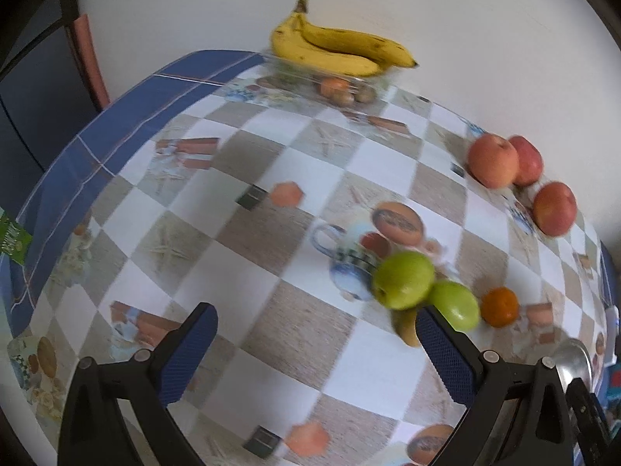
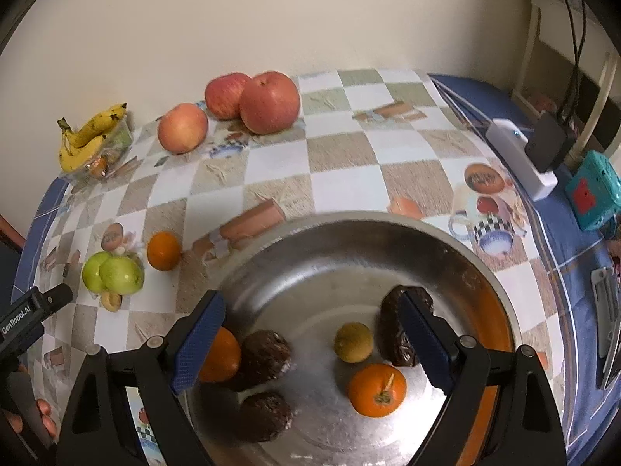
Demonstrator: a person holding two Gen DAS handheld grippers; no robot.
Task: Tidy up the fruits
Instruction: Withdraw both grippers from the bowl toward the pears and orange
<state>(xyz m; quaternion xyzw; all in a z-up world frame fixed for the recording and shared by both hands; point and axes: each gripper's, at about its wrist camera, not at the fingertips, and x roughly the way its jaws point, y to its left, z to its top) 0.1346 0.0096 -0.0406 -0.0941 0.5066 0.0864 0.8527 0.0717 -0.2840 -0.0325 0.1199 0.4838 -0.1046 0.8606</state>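
Left claw (image 1: 316,349), seen from its own wrist camera, stands with jaws wide apart and nothing between the blue pads; it hangs over bare checked tabletop (image 1: 240,240). Just past its right finger lie two green apples (image 1: 403,279) touching each other, a small brownish fruit tucked under them, and an orange (image 1: 500,306) just beside. Three red apples (image 1: 493,161) sit near the far right edge, two touching, one slightly apart. Against the wall a clear plastic container (image 1: 330,77) carries a banana bunch (image 1: 337,48) on top, with small orange and brown items inside, too blurred to identify. A green label at the far left edge bears writing that cannot be read.

Right claw (image 2: 310,334), from its wrist camera, is likewise spread open and grips nothing, hovering above a steel bowl (image 2: 349,240). Inside the bowl: two oranges (image 2: 376,390), one partly hidden behind the left finger; a small yellow-green fruit (image 2: 353,341); three dark brown lumpy items (image 2: 268,357), one partly behind the right finger. Outside it, the green apples, a single orange, red apples and bananas remain on the tabletop. The other gripper's black body (image 2: 27,318) at lower left reads "GenRobot.AI". A white device (image 2: 520,159) and a teal box (image 2: 594,190) lie at the right edge.
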